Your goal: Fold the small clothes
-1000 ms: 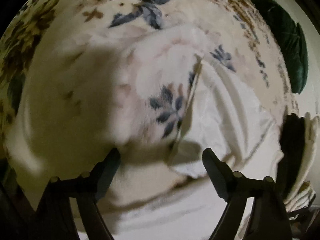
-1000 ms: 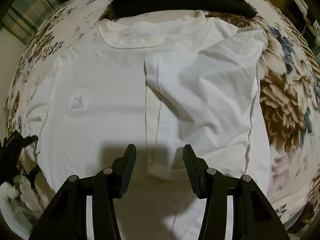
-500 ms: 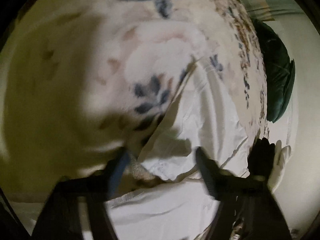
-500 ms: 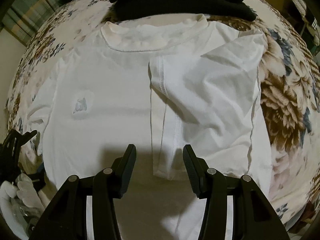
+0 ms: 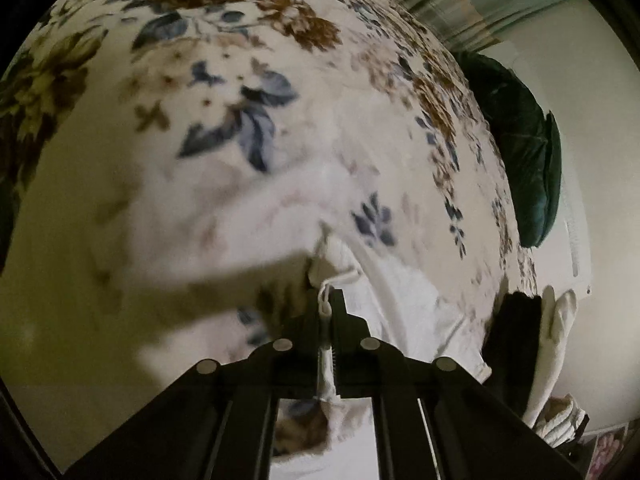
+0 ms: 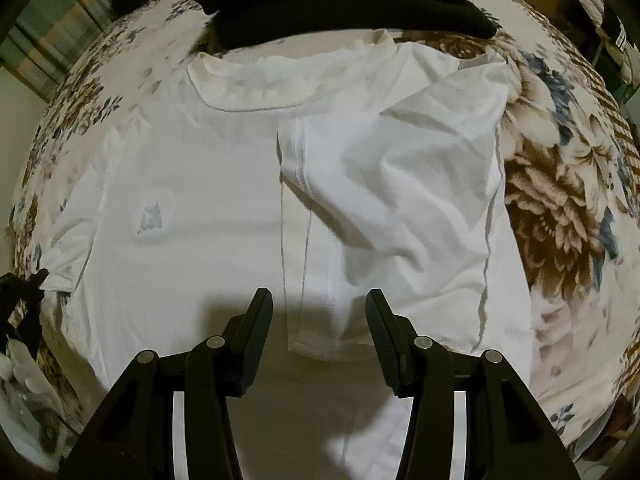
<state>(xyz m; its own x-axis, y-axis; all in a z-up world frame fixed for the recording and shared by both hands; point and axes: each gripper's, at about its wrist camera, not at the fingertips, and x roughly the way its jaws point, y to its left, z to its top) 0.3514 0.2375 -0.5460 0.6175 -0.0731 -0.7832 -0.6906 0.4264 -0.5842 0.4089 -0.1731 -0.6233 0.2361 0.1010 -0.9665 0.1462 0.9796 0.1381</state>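
- On the floral bedspread a white T-shirt lies spread flat, collar towards the far side, where it touches a stack of folded black clothes.
- Its chest carries a small pale grey print; it is too faint and small to read as a brand or any lettering.
- No box, basket or other container shows in either view; the only gathered things are the black stack and, in the left wrist view, a dark green cushion at the far edge of the bed.
- One side of the shirt is already folded inward: its sleeve and side panel lie over the body, with the stitched hem running down the middle.
- The right gripper hangs above the lower middle of the shirt with its jaws apart; the bottom end of the folded panel lies between them, yet the pads do not press on it.
- The left gripper has its jaws drawn together, clamped on a bunched edge of the white cloth, which runs up between the fingers and spills out past the tips.
- From the right wrist view, that gripper appears as a dark shape at the left rim, at the shirt's unfolded sleeve.
- Much of the left wrist view is blurred.
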